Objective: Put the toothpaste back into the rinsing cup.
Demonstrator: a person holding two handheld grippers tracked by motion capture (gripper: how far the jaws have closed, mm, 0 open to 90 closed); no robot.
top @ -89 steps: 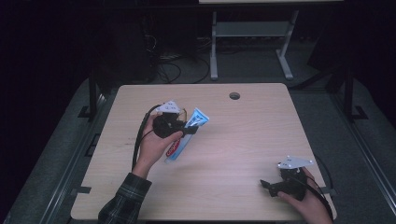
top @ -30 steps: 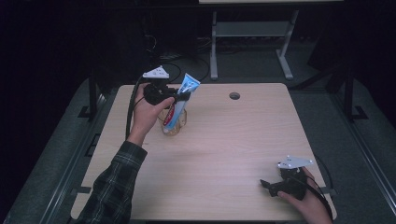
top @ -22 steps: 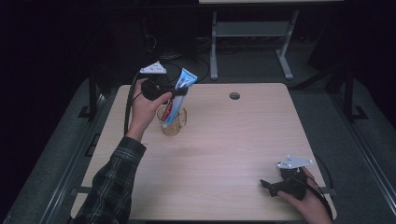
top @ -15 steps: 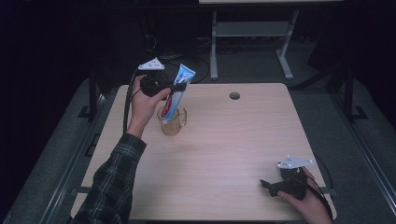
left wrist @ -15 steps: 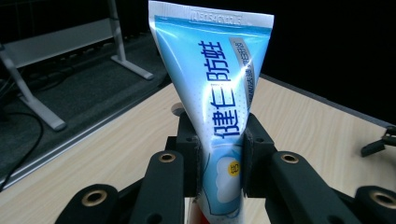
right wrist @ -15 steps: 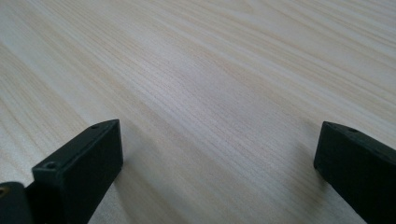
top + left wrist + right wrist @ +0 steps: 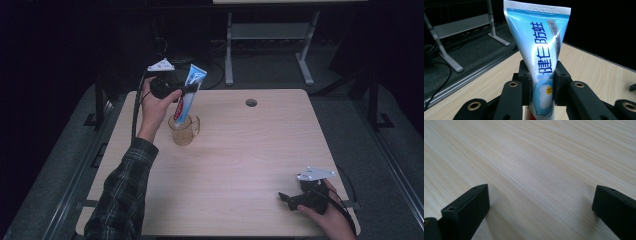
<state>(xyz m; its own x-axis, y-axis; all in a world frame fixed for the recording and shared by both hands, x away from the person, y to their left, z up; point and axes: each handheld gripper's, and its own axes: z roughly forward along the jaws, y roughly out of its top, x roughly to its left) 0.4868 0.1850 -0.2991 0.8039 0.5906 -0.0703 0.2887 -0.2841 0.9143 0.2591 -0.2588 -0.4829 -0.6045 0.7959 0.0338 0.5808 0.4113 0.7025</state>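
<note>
- The left gripper (image 7: 186, 89) is held up over the far left part of the wooden table (image 7: 250, 150), and its jaws are closed on a blue toothpaste tube (image 7: 188, 95).
- In the left gripper view, the two black jaws press the toothpaste tube (image 7: 541, 57) from both sides at about its middle. The flat crimped end of the tube points up, and blue Chinese characters run along its face.
- In the high view, the tube is nearly upright with a small tilt. Its lower end goes down into a clear glass mug (image 7: 184, 130) with a handle on its right side. I cannot tell if the tube touches the bottom of the mug.
- The mug stands on the table just below the left gripper, near the far left corner.
- The left hand (image 7: 156, 102) holds the gripper, and the forearm has a dark plaid sleeve (image 7: 125, 195).
- The right gripper (image 7: 289, 198) rests low at the near right corner of the table, in the right hand (image 7: 327, 212), well apart from the mug.
- In the right gripper view, its jaws are wide apart with nothing between them, only bare table wood (image 7: 536, 170).
- A round cable hole (image 7: 251, 102) is in the table near the far edge.
- Behind the table, a grey metal stand (image 7: 270, 35) is on the dark floor.
</note>
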